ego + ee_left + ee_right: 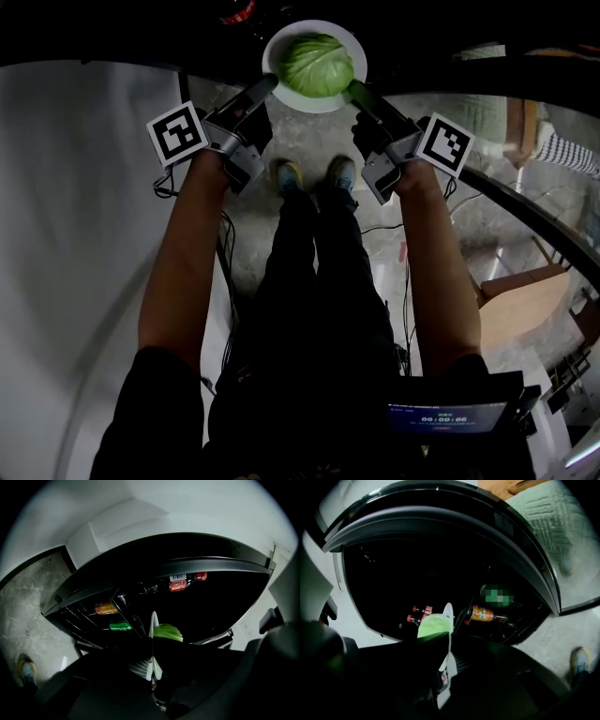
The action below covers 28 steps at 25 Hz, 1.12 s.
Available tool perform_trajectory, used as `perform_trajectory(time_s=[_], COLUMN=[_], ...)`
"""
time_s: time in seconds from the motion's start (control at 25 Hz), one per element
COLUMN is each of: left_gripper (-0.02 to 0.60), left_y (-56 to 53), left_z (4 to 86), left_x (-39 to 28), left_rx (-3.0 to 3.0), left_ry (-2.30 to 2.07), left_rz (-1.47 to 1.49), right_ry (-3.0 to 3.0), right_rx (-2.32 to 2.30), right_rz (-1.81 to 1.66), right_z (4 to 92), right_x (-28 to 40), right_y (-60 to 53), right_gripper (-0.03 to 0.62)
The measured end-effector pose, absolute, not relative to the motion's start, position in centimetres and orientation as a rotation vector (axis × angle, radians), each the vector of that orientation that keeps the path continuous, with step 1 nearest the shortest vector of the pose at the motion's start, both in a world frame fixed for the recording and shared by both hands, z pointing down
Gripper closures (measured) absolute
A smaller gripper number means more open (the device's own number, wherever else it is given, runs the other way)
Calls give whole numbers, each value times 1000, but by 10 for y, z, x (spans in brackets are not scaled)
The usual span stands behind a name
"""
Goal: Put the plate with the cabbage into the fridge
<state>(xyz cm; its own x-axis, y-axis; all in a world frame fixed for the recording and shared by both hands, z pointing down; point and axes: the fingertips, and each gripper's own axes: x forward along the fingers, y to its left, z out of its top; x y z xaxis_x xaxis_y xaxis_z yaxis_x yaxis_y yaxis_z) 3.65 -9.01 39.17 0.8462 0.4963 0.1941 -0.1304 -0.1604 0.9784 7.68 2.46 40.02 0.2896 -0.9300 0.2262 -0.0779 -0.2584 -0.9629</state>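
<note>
The left tongs (pixel 266 86) and right tongs (pixel 357 90) are each clamped on opposite rims of the plate (pixel 281 37). The cabbage (pixel 319 64) is carried on it at the mouth of the open fridge (pixel 220 597). The carry-in is judged under way; next, a free shelf spot is to be picked beside the bottles (pixel 180 582), and the plate kept level.

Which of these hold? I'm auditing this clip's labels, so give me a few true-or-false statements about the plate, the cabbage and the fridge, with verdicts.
1. The left claw and the right claw clamp the plate at opposite rims. True.
2. The cabbage lies on the floor. False: it sits on the plate.
3. The fridge is closed. False: it stands open, with drinks showing inside.
4. A green can lies in the fridge. True.
</note>
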Motion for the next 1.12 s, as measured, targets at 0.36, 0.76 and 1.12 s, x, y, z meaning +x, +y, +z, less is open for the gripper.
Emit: perform_trajectory(time_s=[0.36,0.76,1.12], left_gripper=[571,571,571], left_y=[-90,-89,-89], left_z=[397,400,401], left_x=[36,34,33], left_rx=[1642,1623,1645], left_ry=[272,251,232], left_rz=[574,555,539], right_ry=[912,888,848], right_rx=[-1590,-1583,-1597], right_rz=[-1110,-1104,-1068], right_z=[406,409,409], right_x=[79,80,81], right_y=[27,28,30], right_gripper=[576,576,576])
